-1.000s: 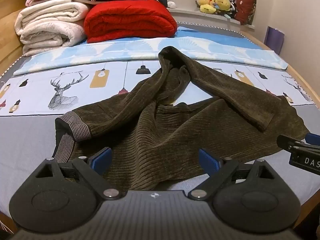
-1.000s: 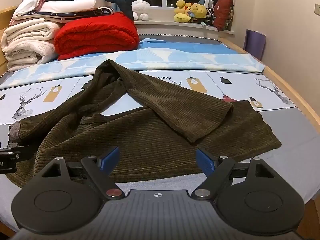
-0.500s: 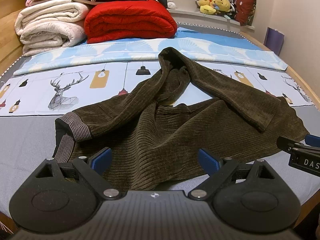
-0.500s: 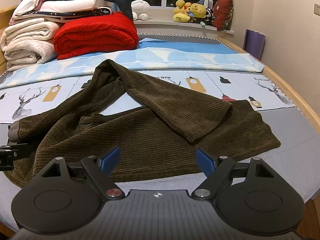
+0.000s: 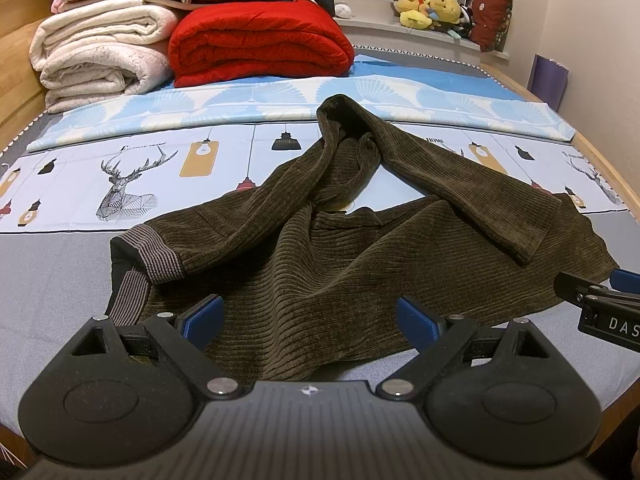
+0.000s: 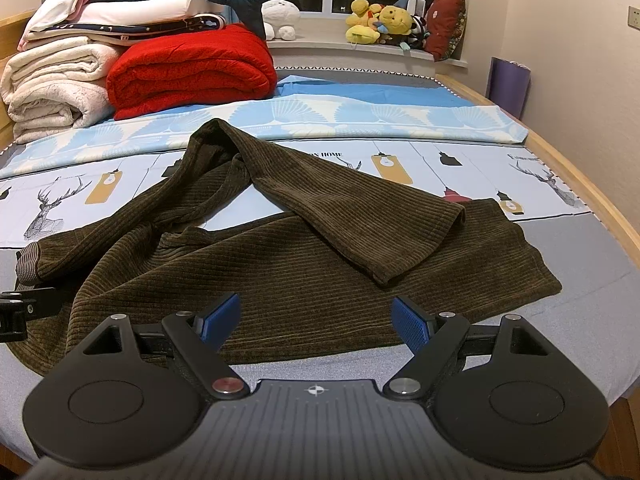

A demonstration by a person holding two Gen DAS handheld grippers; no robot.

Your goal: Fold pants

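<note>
Left wrist view: left gripper (image 5: 310,316) spread wide, blue pads (image 5: 202,315) apart, gripping nothing, poised over the near hem of the brown corduroy pants (image 5: 360,248). Pants crumpled across the near half of the bed (image 5: 48,280), striped waistband (image 5: 156,246) toward the left edge, one leg doubled back over the other (peak toward the far edge). Right wrist view: right gripper (image 6: 316,320) likewise spread and empty, just short of the pants' near edge. Red blanket (image 6: 192,68) and white blankets (image 6: 56,84) stacked at the far left corner.
</note>
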